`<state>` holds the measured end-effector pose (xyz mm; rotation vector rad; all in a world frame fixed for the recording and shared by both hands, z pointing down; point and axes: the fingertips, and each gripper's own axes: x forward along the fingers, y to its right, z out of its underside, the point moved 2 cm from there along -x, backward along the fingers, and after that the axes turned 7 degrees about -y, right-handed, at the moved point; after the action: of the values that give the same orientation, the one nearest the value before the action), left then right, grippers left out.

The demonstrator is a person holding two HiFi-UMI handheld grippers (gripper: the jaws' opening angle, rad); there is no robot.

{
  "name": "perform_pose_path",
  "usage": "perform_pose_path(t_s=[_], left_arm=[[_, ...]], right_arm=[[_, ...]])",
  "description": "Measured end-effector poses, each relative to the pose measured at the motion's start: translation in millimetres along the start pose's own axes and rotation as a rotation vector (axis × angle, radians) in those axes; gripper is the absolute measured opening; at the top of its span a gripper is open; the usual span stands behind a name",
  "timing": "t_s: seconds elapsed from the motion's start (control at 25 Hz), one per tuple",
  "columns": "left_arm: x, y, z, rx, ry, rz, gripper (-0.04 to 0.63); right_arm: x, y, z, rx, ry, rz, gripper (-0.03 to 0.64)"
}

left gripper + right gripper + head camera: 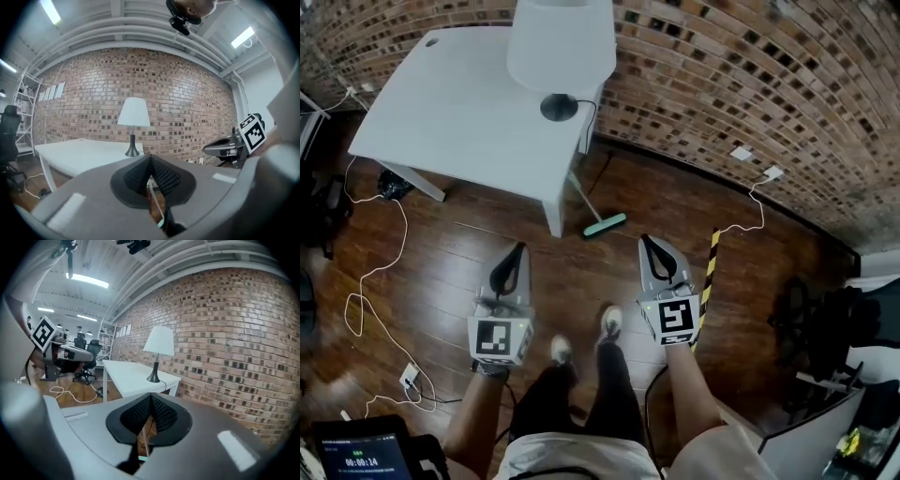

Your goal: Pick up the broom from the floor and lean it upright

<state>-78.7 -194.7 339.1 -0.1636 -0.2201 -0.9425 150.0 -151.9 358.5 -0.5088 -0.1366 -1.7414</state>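
Apparently I'm done: the broom [605, 225] stands head-down on the floor [441, 267], its handle leaning against the table [459, 112]. My left tongs [518, 250] and right tongs [652, 244] are pressed together, empty, apart from it.

**Mostly ones and twos in here**

One white table [459, 103] at the upper left of the frame, with one lamp [561, 42] on it. One broom [605, 225] on the floor just below the table's corner.

There are two grippers, a left gripper [520, 247] and a right gripper [649, 240]. They carry two marker cubes, a left cube [500, 339] and a right cube [677, 317].

At the lower middle are two shoes, one shoe [561, 350] and a second shoe [610, 322]. One yellow-and-black striped bar [709, 281] is right of centre.

I count two white cables, a left cable [370, 272] and a right cable [750, 225]. One lit screen [366, 457] sits in the bottom left corner.
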Motion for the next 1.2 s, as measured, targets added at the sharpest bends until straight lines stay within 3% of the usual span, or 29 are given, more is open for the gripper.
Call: perform_pose_path(t_s=[0.32,0.6,0.84,1.2], left_arm=[[-69,14,-97,0.039,0.101,0.011,0.002],[-106,43,-153,0.089,0.196,-0.012,0.002],[-128,61,-167,0.166,0.238,-0.006,0.002],[-163,65,-150,0.144,0.204,0.027,0.002]], right_arm=[[-114,2,-80,0.065,0.063,0.058,0.011],[-165,13,-126,0.096,0.159,0.062,0.011],[-188,8,-140,0.075,0.18,0.054,0.012],[-233,-10,-140,0.082,0.2,0.098,0.012]])
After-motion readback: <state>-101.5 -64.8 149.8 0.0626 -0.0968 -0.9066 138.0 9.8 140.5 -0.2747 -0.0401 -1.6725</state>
